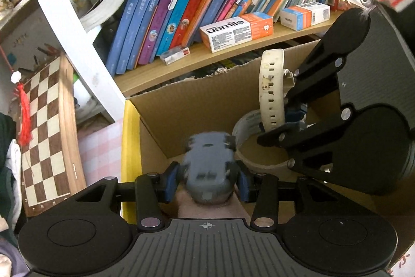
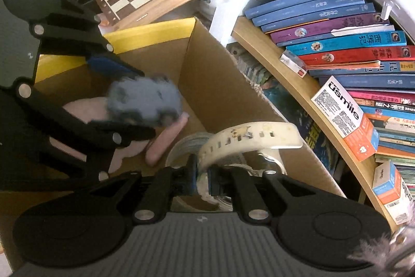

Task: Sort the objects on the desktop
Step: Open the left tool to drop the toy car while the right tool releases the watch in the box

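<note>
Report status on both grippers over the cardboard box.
Left gripper over brown cardboard box, blurred grey plastic gadget between its pads, grip unclear. Right gripper pinching cream rubber watch strap. Tape roll below.

- The left gripper (image 1: 207,182) was a matte black linkage of angular arms with silver round rivets, blue pads (image 1: 171,182) and a ribbed grey base bearing a small crosshair mark
- The right gripper (image 2: 202,179) matched it, with round black discs flanking its base
</note>
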### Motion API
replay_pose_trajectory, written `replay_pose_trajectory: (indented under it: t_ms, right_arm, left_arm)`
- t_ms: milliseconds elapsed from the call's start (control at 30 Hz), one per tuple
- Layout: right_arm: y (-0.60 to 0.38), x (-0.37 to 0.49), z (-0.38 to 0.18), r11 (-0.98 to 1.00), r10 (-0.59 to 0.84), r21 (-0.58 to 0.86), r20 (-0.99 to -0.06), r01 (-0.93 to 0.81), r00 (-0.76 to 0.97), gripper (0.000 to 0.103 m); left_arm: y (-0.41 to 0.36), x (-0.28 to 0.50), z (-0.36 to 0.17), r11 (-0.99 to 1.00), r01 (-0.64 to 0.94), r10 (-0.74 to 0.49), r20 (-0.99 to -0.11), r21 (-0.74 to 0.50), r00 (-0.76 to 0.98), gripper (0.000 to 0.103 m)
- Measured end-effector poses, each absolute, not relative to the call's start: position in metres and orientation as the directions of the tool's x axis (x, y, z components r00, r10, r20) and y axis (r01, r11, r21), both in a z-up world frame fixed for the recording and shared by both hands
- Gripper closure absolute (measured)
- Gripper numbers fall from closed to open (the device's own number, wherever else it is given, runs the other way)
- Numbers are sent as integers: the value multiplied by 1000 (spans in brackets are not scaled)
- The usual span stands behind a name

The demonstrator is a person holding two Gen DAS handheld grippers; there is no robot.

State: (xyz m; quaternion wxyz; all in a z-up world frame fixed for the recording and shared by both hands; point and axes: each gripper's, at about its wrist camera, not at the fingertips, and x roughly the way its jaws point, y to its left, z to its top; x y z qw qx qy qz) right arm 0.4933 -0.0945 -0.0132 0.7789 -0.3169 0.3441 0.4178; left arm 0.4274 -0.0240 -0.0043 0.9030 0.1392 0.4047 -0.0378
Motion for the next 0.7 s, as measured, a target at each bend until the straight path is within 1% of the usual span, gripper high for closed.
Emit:
replay_pose_trajectory:
  t_ms: [100, 167, 233, 300, 333, 400, 467, 500, 533, 633, 700]
  right_arm:
    - [-97, 495, -12, 468, 437, -194, -797, -862, 417, 80]
    - [-99, 495, -9, 477, 438, -191, -794, -858, 421, 74]
    - [-103, 494, -4, 485, 446, -194, -784, -853, 432, 66]
    - [-107, 492, 3, 497, 459, -191, -770, -846, 443, 61]
    - [-109, 491, 6, 503, 465, -188, -764, -843, 448, 60]
    - [-113, 489, 13, 523, 475, -177, -752, -834, 457, 59]
    - [-118, 486, 19, 550, 476, -180, -735, -816, 483, 51]
    - [-120, 484, 22, 563, 475, -183, -726, -806, 497, 44]
    - [-123, 482, 26, 573, 480, -180, -718, -800, 505, 42]
    - [-134, 475, 38, 596, 509, -145, -692, -790, 512, 42]
    - [-142, 469, 46, 613, 524, -130, -672, -779, 524, 42]
  left_arm:
    - [-27, 424, -3, 949, 168, 80, -720, 266, 690, 46]
    - [-26, 421, 0, 947, 165, 87, -712, 277, 697, 41]
    - [-25, 417, 4, 946, 158, 90, -699, 282, 709, 34]
    - [-25, 413, 10, 946, 149, 92, -681, 287, 727, 30]
    - [-25, 410, 13, 947, 143, 93, -672, 287, 735, 27]
    - [-26, 406, 21, 947, 132, 95, -652, 291, 753, 25]
    - [-27, 402, 26, 947, 127, 95, -636, 294, 766, 25]
    - [-27, 399, 30, 948, 124, 94, -627, 294, 774, 24]
    - [-28, 397, 33, 949, 121, 90, -618, 292, 781, 24]
    - [-28, 387, 44, 953, 113, 79, -590, 282, 804, 20]
    - [-29, 377, 53, 955, 108, 69, -564, 275, 823, 20]
